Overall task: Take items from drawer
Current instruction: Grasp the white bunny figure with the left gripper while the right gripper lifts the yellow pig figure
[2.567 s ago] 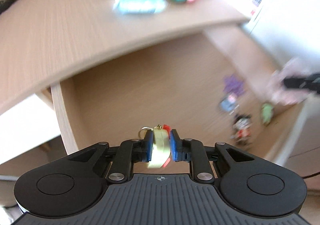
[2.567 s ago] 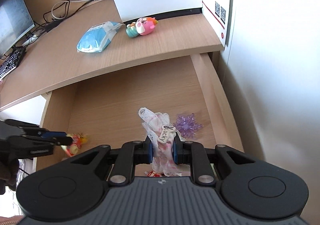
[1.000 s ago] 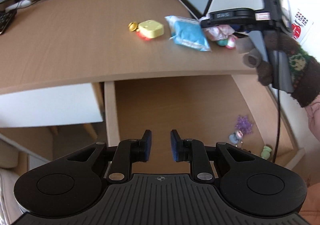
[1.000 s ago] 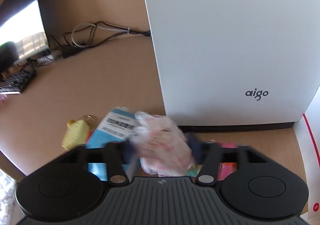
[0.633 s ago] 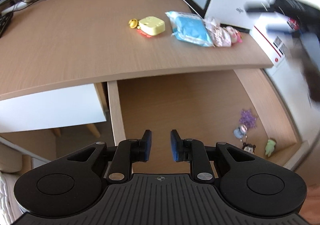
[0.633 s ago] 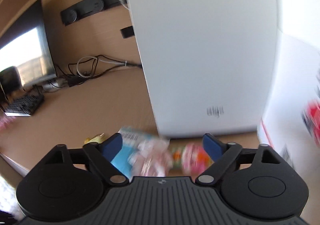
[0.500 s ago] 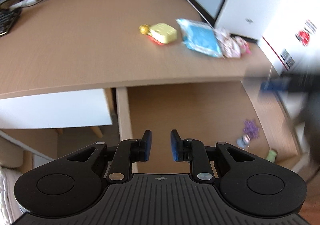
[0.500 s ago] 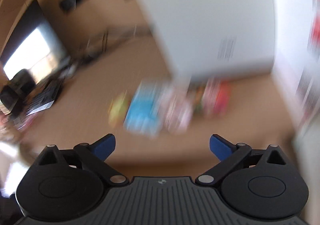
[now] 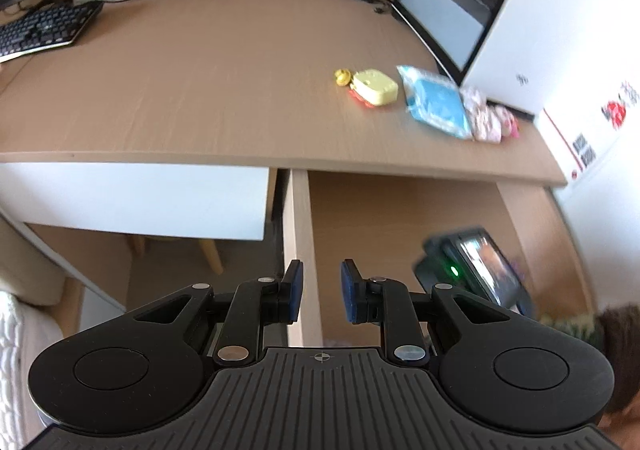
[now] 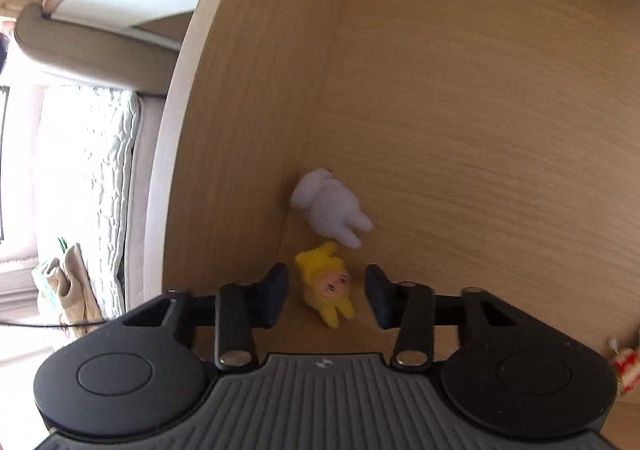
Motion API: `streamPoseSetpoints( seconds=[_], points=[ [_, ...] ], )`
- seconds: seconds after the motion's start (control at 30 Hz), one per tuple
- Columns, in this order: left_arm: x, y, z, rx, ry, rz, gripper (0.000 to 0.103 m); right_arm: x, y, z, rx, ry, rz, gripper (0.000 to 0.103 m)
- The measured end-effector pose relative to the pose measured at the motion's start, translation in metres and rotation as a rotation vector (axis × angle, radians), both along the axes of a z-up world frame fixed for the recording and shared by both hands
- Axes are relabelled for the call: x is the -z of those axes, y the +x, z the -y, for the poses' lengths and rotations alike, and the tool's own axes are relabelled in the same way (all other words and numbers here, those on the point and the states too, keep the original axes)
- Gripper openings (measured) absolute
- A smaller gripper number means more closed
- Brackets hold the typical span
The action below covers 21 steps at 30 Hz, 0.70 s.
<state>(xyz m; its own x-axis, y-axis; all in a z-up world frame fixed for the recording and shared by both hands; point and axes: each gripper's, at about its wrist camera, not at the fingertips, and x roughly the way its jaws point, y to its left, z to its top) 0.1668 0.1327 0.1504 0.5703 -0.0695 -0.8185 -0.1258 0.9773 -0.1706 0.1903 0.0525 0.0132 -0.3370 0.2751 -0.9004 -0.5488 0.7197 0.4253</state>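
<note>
Fingers [image 10: 276, 298] of right gripper [image 10: 326, 296] are standing spread inside drawer [image 10: 460, 90], straddling yellow plush toy [image 10: 326, 286] w/o touching; white plush toy [image 10: 330, 206] is lying just beyond, near drawer wall. Left gripper [image 9: 320, 290] is hanging parted, holding nothing, over drawer's side wall. Yellow case [image 9: 376, 87], blue packet [image 9: 436, 102] are sitting on desk [image 9: 200, 90].

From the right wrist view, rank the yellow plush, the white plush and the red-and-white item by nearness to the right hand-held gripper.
1. Yellow plush: between the open fingers of the right hand-held gripper.
2. White plush: just beyond, by the drawer wall.
3. Red-and-white item: far right edge, off to the side.
</note>
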Motion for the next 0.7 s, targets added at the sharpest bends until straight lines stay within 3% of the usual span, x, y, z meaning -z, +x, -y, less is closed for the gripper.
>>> streamPoseSetpoints(
  seconds=[0.17, 0.27, 0.37, 0.5, 0.57, 0.7],
  points=[
    [0.002, -0.002, 0.014, 0.081, 0.023, -0.008, 0.022, -0.01, -0.005, 0.0, -0.056, -0.022, 0.087, 0.033],
    [0.006, 0.004, 0.028, 0.177, 0.047, -0.023, 0.023, -0.023, 0.006, 0.021, -0.002, -0.016, 0.133, 0.032],
    [0.015, 0.015, 0.048, 0.363, 0.108, -0.061, 0.023, -0.044, 0.022, 0.051, 0.092, 0.001, 0.226, 0.032],
    [0.041, 0.038, 0.087, 0.671, 0.23, -0.176, 0.023, -0.075, 0.035, 0.1, 0.227, 0.039, 0.364, 0.032],
    [0.057, 0.048, 0.104, 0.797, 0.27, -0.239, 0.028, -0.086, 0.037, 0.123, 0.302, 0.058, 0.404, 0.032],
    [0.089, 0.058, 0.133, 1.037, 0.388, -0.351, 0.027, -0.096, 0.031, 0.163, 0.44, 0.098, 0.448, 0.032]
  ],
)
